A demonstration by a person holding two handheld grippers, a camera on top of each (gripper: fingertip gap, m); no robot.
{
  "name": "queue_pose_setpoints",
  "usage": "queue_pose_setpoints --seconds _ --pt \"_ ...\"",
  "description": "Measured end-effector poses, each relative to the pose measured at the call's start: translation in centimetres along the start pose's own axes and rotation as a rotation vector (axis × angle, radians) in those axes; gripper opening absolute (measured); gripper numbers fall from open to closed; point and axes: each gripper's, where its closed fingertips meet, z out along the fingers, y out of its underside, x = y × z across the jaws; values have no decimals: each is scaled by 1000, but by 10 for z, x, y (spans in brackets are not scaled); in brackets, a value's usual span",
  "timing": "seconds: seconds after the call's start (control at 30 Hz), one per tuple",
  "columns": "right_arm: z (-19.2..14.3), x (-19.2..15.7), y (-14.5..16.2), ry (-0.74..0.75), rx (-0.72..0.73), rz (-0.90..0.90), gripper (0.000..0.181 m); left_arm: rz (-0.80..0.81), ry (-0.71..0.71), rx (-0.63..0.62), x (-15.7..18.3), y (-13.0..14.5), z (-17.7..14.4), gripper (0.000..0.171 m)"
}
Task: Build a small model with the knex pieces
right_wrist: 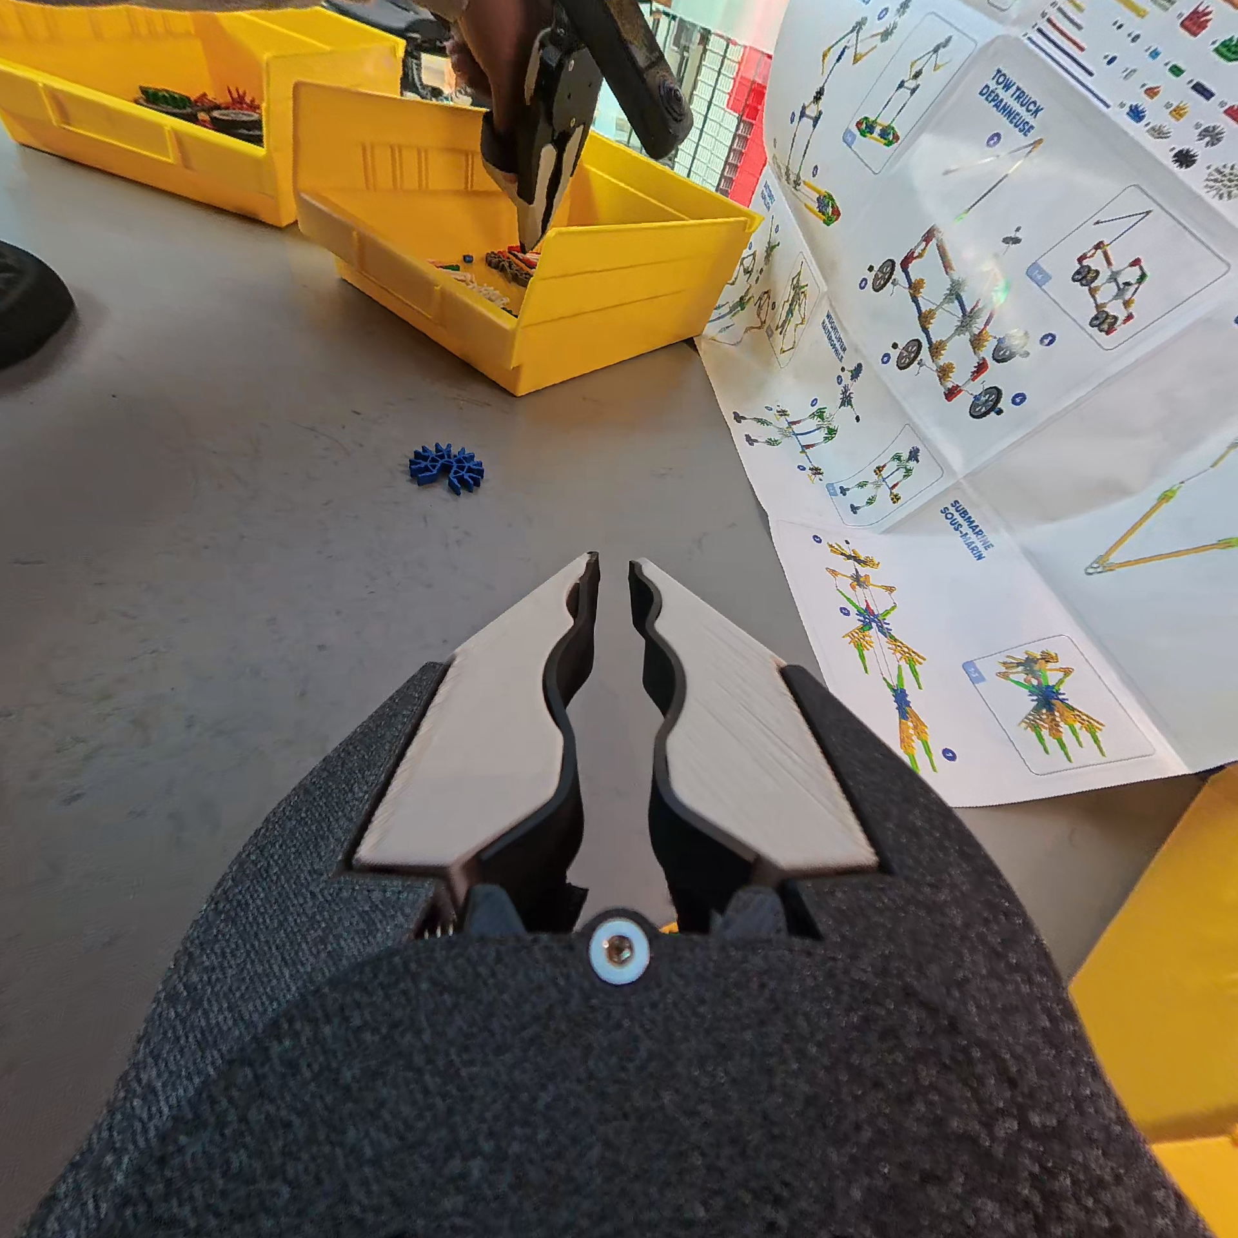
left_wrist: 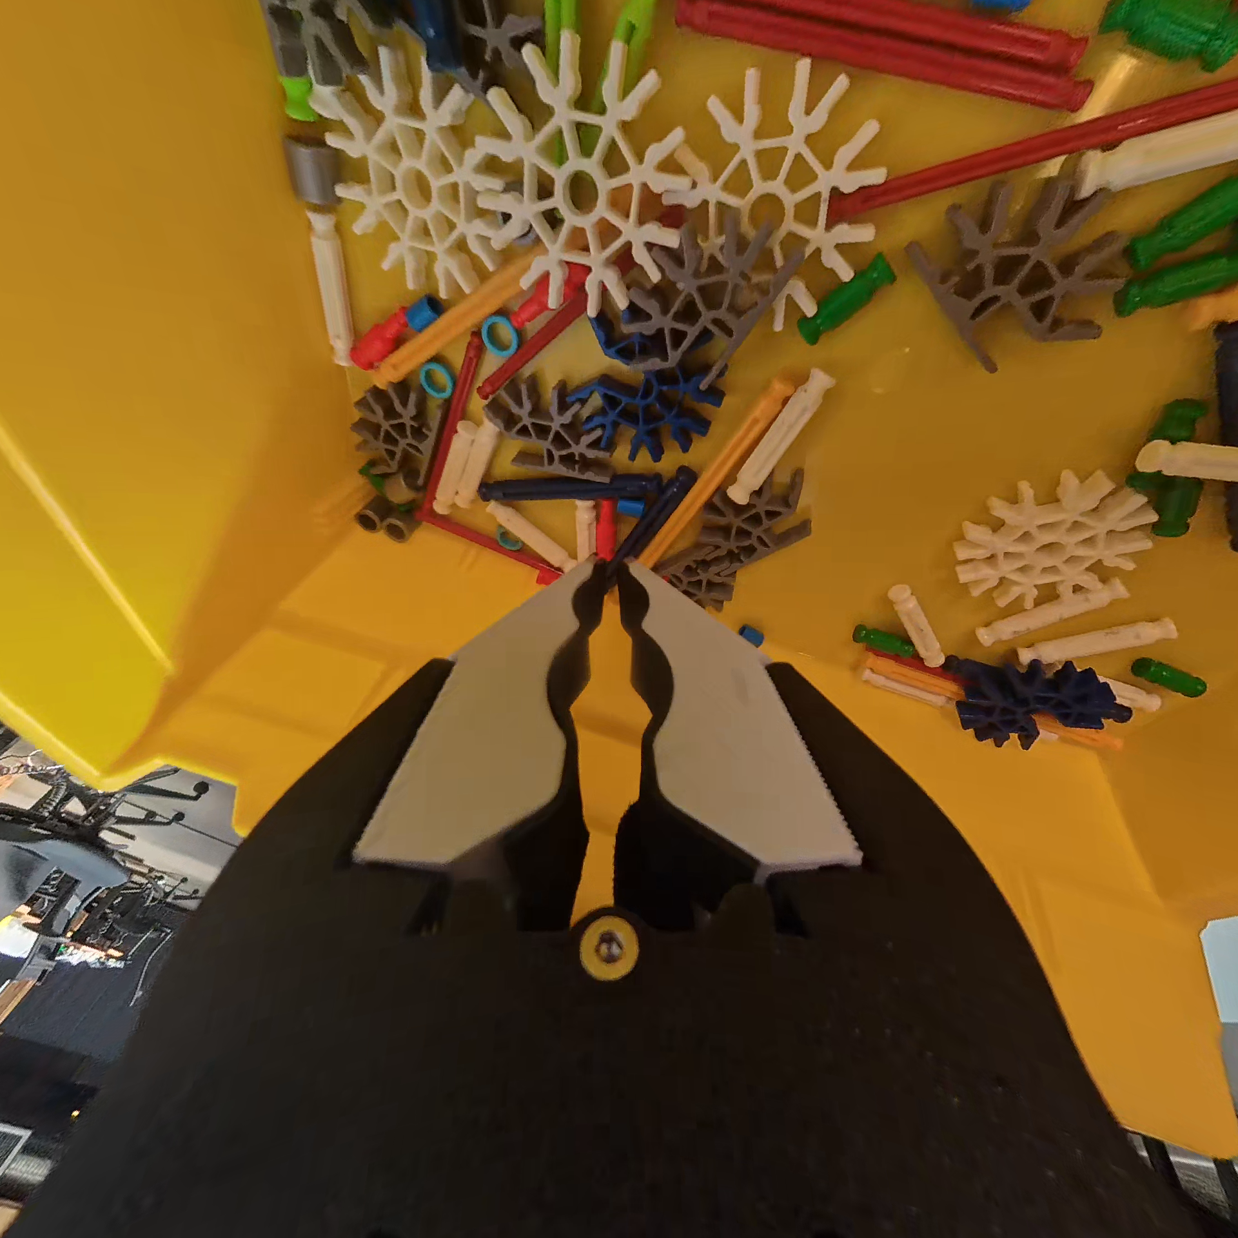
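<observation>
My left gripper (left_wrist: 608,569) reaches into a yellow bin (left_wrist: 201,469) of plastic construction pieces. It is shut on the near end of a dark blue rod (left_wrist: 653,519) that slants up to the right over the pile. Around the tips lie a short red rod (left_wrist: 605,529), an orange rod (left_wrist: 717,469) and grey connectors (left_wrist: 743,529). The left gripper also shows in the right wrist view (right_wrist: 529,238), dipped into the same bin (right_wrist: 603,301). My right gripper (right_wrist: 613,559) hovers over the grey table (right_wrist: 201,569), slightly open and empty. A blue connector (right_wrist: 447,467) lies ahead of it.
White snowflake connectors (left_wrist: 579,187), long red rods (left_wrist: 871,47) and green rods (left_wrist: 847,308) fill the bin's far part. A second yellow bin (right_wrist: 134,134) stands at the back left. An unfolded instruction sheet (right_wrist: 1005,402) covers the right. A black wheel (right_wrist: 27,308) lies at the left edge. About 45 cm separates my left fingertips from my right. About 15 cm separates my right fingertips from the blue connector (right_wrist: 447,467).
</observation>
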Motion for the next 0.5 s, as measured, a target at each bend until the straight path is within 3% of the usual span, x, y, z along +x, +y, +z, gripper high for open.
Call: queue_pose_setpoints --seconds 0.5 --pt "3 -9 4 -26 -26 -45 7 18 156 26 10 -4 0 4"
